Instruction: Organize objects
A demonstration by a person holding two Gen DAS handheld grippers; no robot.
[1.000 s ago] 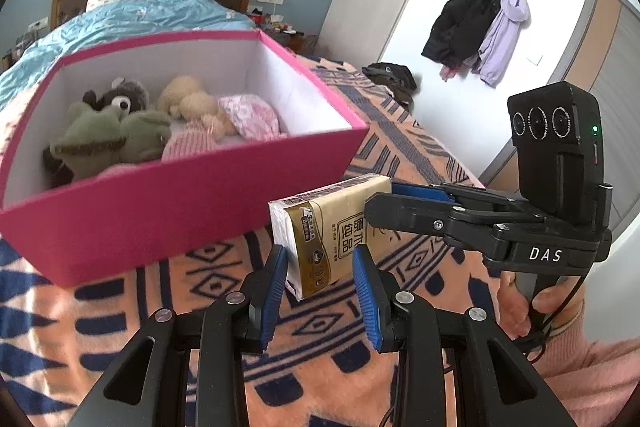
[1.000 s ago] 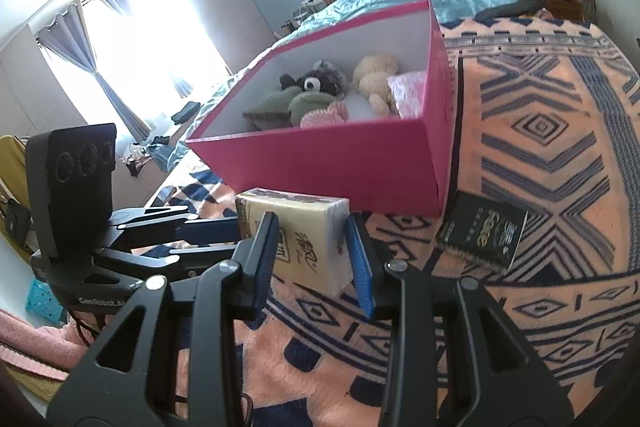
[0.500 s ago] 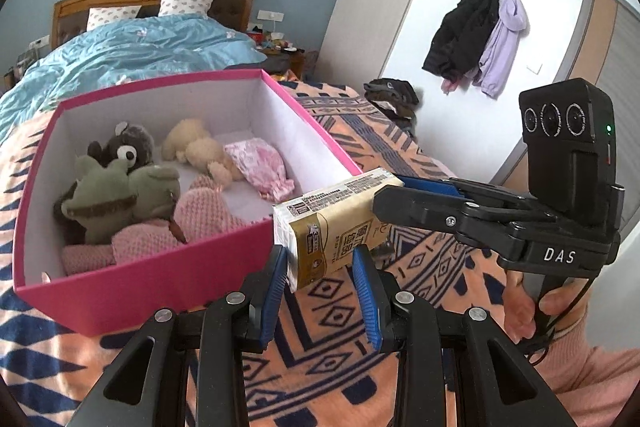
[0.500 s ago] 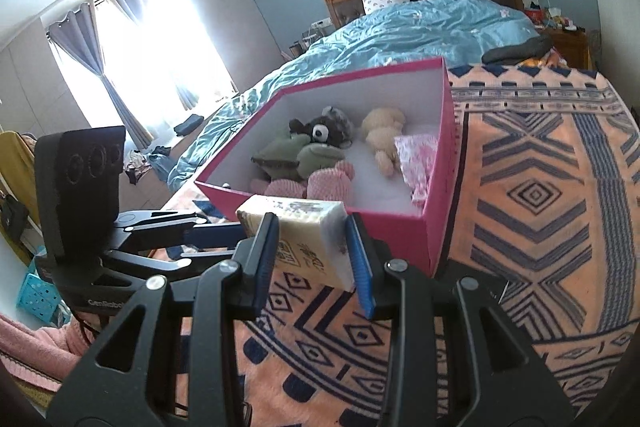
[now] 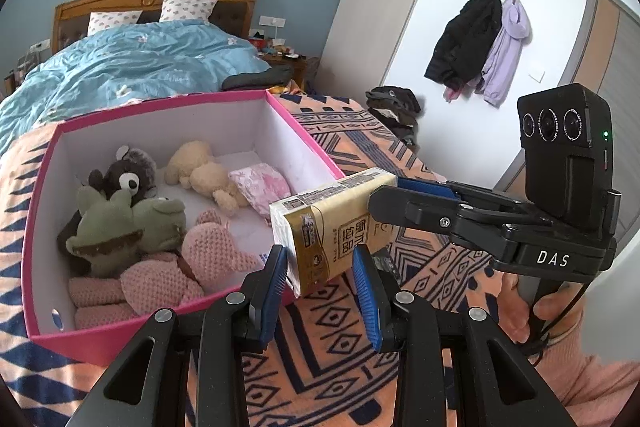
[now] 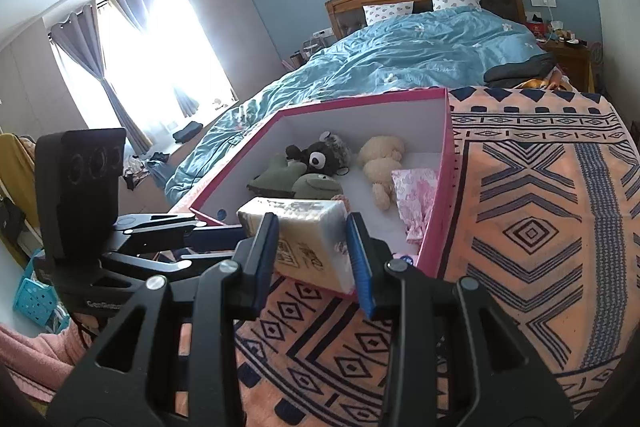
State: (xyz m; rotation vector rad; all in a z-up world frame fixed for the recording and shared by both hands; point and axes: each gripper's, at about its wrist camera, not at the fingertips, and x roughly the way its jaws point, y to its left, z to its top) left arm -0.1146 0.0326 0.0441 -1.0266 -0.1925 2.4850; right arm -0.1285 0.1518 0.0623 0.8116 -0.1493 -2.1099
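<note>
Left wrist view: left gripper [image 5: 320,271] clamping near end of tissue pack [image 5: 328,227], blue pads pressing both sides; right gripper [image 5: 396,195] clamping far end, reaching in from the right, hand [image 5: 520,311] gripping its handle. Right wrist view confirming: right gripper [image 6: 314,247] pads squeezing pack [image 6: 296,227], left gripper [image 6: 208,239] holding the other end from the left. Pack hanging in the air, level with the near wall of pink box [image 5: 40,227], front corner overlapping that rim, not yet inside.

Looking further: box sitting on patterned blanket [image 5: 332,347], already holding soft toys: pink knit toy [image 5: 188,267], green frog [image 5: 120,227], dark bear [image 5: 124,179], cream bear [image 5: 200,171], pink cloth [image 5: 260,183]. Toy sorting seeming mostly done. Remaining, judging by this: carrying pack over the rim, lowering into free floor space near the right wall, letting go with both. Dark small item peeking under pack on blanket, unclear what, possibly waiting too. Beyond: bed [image 5: 140,67], coats [image 5: 480,47] on wall, not part of this.
</note>
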